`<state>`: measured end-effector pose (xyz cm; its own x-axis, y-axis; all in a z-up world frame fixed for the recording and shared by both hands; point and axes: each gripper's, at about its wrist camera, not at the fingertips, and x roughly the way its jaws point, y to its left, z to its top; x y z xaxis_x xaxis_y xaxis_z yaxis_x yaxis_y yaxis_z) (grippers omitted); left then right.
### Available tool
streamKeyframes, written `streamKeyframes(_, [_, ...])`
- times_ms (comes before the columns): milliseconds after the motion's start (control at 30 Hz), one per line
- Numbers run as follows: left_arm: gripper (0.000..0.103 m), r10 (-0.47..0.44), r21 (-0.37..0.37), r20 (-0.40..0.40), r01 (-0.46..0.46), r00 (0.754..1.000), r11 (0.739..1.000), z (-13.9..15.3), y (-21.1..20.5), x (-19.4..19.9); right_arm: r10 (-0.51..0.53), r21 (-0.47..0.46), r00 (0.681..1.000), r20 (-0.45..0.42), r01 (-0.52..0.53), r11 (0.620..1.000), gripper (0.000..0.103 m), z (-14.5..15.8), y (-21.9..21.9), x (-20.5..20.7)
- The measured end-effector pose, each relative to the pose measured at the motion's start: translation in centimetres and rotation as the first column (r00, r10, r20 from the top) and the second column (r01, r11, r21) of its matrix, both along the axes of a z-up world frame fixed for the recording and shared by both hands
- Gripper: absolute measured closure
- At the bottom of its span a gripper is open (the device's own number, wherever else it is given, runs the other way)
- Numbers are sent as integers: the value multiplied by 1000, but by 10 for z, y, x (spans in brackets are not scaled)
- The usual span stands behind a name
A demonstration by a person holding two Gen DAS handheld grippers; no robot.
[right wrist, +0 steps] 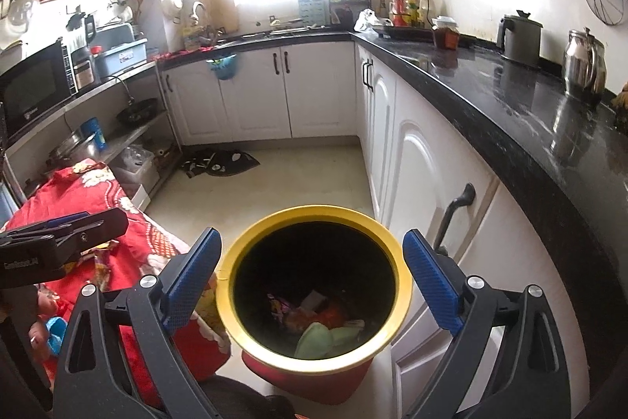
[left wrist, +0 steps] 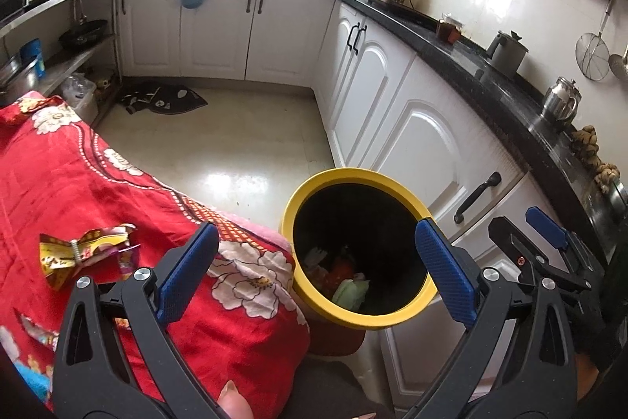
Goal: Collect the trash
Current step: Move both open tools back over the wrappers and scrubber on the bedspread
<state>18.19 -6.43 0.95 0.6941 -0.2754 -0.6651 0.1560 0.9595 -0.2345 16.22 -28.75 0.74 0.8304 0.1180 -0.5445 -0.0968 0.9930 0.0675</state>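
Observation:
A red bin with a yellow rim [left wrist: 337, 179] [right wrist: 396, 254] stands on the floor beside a surface under a red floral cloth [left wrist: 98, 191] [right wrist: 98, 191]. Wrappers and other trash [left wrist: 345, 281] [right wrist: 314, 324] lie in the bin. A crumpled yellow wrapper [left wrist: 78, 250] lies on the cloth, left of my left gripper [left wrist: 318, 266]. That gripper is open and empty, over the cloth's edge and the bin. My right gripper [right wrist: 310, 277] is open and empty, right above the bin's mouth. It shows at the right of the left wrist view [left wrist: 526, 226]. The left gripper shows in the right wrist view [right wrist: 74, 226].
White cabinets [left wrist: 424, 128] [right wrist: 416, 160] under a black counter [left wrist: 490, 81] [right wrist: 510, 97] run close along the bin's right side. Kettles [right wrist: 585, 61] stand on the counter. A dark mat [left wrist: 165, 99] [right wrist: 223, 160] lies on the pale floor [left wrist: 235, 144]. More wrappers [left wrist: 35, 332] lie at the cloth's near left.

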Motion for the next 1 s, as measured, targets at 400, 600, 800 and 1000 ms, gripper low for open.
streamKeyframes(400, [11,52,13,28,-52,998,999,10,27,-25,62,-1,997,42,-62,998,8,15,29,-14])
streamKeyframes(600, [11,84,30,42,-85,996,996,12,44,-36,106,-2,993,54,-107,994,8,21,45,-17])
streamKeyframes(800, [11,134,39,52,-136,990,990,14,66,-49,153,-5,986,60,-153,988,8,25,65,-22])
streamKeyframes(1000, [11,191,38,59,-193,980,980,15,92,-63,214,-11,975,60,-214,977,8,28,90,-26])
